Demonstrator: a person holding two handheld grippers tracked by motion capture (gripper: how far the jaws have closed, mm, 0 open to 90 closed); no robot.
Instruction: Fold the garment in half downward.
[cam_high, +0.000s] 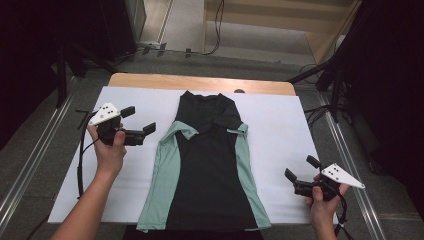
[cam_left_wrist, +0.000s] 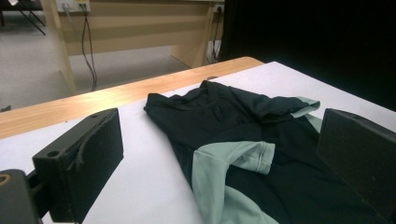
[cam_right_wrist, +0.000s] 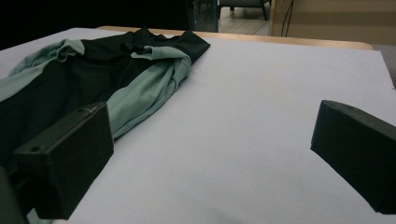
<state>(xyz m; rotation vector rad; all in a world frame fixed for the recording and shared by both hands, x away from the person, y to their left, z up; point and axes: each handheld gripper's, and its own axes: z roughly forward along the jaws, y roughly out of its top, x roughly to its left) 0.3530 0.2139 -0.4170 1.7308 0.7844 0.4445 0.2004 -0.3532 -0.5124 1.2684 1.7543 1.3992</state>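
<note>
The left hand-held gripper (cam_high: 140, 120) hangs just off the dress's (cam_high: 210, 165) left shoulder, its two black jaws spread wide with nothing between them, pointing in toward the near sleeve (cam_left_wrist: 243, 158). In the left gripper view that mint-green sleeve lies folded over onto the black front, right ahead of the jaws but not touched. The right hand-held gripper (cam_high: 301, 170) sits well out from the dress's right side, down near the hem end, jaws likewise wide apart and empty, aimed back toward the garment across bare white sheet (cam_right_wrist: 261, 130).

The dress lies flat in the middle of the tabletop (cam_high: 200, 82), black down the centre with mint-green side panels. Its long axis runs straight away from the person: neckline at the far end, close to the strip of bare wood, hem at the near end, where it reaches the sheet's near edge and looks to run just over it. The right sleeve is folded in over the chest too.

There's plenty of open white sheet either side of the dress, wider on the right than the left. Beyond the neckline only a short margin remains before the wood edge.
</note>
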